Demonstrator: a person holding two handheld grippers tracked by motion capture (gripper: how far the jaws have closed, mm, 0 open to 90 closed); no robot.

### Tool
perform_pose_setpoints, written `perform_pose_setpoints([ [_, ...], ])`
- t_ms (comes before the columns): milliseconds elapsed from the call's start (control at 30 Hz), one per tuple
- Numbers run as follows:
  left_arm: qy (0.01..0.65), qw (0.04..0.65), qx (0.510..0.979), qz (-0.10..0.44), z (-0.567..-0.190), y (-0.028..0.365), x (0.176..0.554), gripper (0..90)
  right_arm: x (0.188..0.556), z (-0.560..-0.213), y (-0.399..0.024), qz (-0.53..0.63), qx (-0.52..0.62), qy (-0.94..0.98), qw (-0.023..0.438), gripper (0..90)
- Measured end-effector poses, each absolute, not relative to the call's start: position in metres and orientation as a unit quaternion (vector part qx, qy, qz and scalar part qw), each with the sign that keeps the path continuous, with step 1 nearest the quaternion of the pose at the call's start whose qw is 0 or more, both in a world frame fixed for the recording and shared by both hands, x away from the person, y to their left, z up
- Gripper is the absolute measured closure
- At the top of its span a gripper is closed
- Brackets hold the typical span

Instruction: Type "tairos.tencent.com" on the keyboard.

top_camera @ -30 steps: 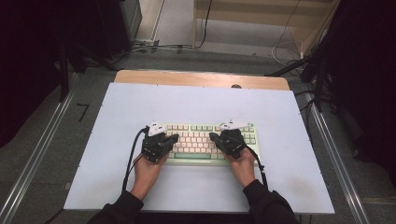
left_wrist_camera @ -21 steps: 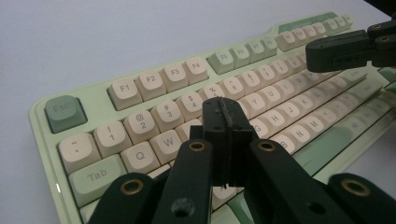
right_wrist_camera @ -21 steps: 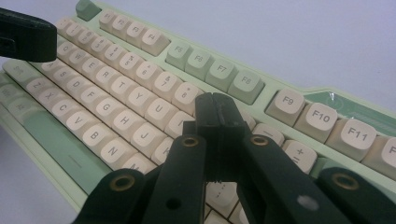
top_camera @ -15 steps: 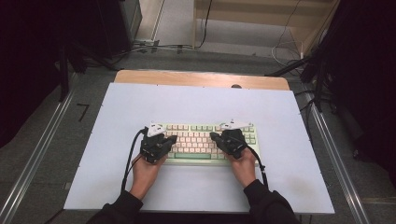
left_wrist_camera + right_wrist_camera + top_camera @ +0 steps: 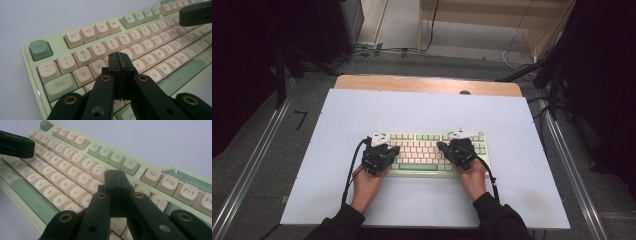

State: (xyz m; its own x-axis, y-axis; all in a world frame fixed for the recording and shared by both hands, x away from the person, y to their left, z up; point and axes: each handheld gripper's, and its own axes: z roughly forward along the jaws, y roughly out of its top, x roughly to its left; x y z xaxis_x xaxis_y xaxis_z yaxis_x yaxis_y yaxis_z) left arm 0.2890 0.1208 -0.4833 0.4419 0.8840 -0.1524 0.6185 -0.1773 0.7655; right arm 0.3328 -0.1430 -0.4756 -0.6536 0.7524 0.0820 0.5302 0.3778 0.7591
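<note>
A green and cream keyboard point(image 5: 432, 151) lies flat in the middle of the white table point(image 5: 337, 125), nearer the person's edge. The left gripper point(image 5: 120, 58) is clenched with nothing between its jaws; its tip sits over the left half of the keys, around W and E, though contact cannot be told. The right gripper point(image 5: 116, 178) is likewise clenched and empty, poised over the right half, near the I and K keys
</note>
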Motion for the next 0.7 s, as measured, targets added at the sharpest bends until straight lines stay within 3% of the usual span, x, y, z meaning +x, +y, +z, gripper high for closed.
perform_pose_setpoints([
  [700,0.502,0.387,0.755,0.166,-0.4857,0.1201,0.2901,90.0,0.3332,-0.4754,-0.1449,0.397,0.392,0.817,0.143,87.3],
])
